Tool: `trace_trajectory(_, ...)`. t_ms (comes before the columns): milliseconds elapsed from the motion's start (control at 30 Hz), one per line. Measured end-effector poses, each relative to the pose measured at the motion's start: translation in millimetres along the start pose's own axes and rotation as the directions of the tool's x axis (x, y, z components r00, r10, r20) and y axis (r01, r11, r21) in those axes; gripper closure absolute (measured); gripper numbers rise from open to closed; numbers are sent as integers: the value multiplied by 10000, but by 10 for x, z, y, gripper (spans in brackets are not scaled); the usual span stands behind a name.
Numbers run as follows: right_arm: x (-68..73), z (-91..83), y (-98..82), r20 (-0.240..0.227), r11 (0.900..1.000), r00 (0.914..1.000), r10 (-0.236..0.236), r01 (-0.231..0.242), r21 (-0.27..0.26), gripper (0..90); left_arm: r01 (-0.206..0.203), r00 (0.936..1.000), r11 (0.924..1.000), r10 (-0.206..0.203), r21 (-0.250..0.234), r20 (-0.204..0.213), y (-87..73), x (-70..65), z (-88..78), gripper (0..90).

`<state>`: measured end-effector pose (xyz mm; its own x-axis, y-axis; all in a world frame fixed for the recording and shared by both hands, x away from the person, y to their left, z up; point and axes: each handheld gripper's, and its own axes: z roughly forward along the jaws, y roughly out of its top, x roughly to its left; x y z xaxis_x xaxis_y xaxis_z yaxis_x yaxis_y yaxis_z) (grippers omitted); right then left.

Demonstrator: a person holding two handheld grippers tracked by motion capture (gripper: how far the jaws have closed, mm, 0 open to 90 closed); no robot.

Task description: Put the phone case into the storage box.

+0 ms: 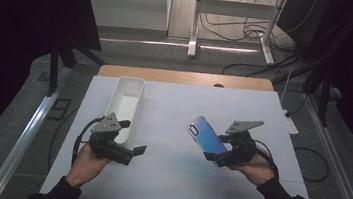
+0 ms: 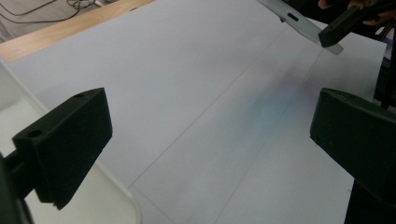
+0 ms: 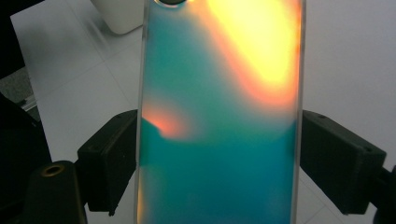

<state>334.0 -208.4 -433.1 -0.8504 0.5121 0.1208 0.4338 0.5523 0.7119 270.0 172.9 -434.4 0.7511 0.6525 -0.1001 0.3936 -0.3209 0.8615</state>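
An iridescent blue phone case (image 1: pixel 205 135) hangs above the white table, tilted, with my right gripper (image 1: pixel 215 157) shut on its two long edges near the lower end. In the right gripper view the case (image 3: pixel 219 121) glows teal and orange between the two black jaws that press its sides. My left gripper (image 1: pixel 134 150) rests low at the table's left, beside the near end of a white oblong bin (image 1: pixel 126 105). Its jaws stand wide apart with nothing between them, as the left gripper view (image 2: pixel 210 140) shows. The case's edge (image 2: pixel 306 25) appears at that view's top right.
The white table sheet (image 1: pixel 170 179) covers a wooden top whose far edge (image 1: pixel 187 76) is bare. The bin's rim (image 2: pixel 116 196) lies just under my left jaw. Beyond the table are a metal stand (image 1: pixel 234 15) and cables on the floor.
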Motion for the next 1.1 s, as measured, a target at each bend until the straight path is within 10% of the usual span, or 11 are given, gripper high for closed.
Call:
trace_trajectory(533, 87, 3, -6, -459, 9994, 9986, -263, 252, -247, 169, -173, 9979, 9994, 191, -286, 615, 142, -59, 225, 0)
trace_trajectory(1100, 208, 69, -5, -1441, 9965, 9874, -656, 572, -617, 168, -600, 9801, 9970, 680, -480, 1865, 158, -89, 338, 0)
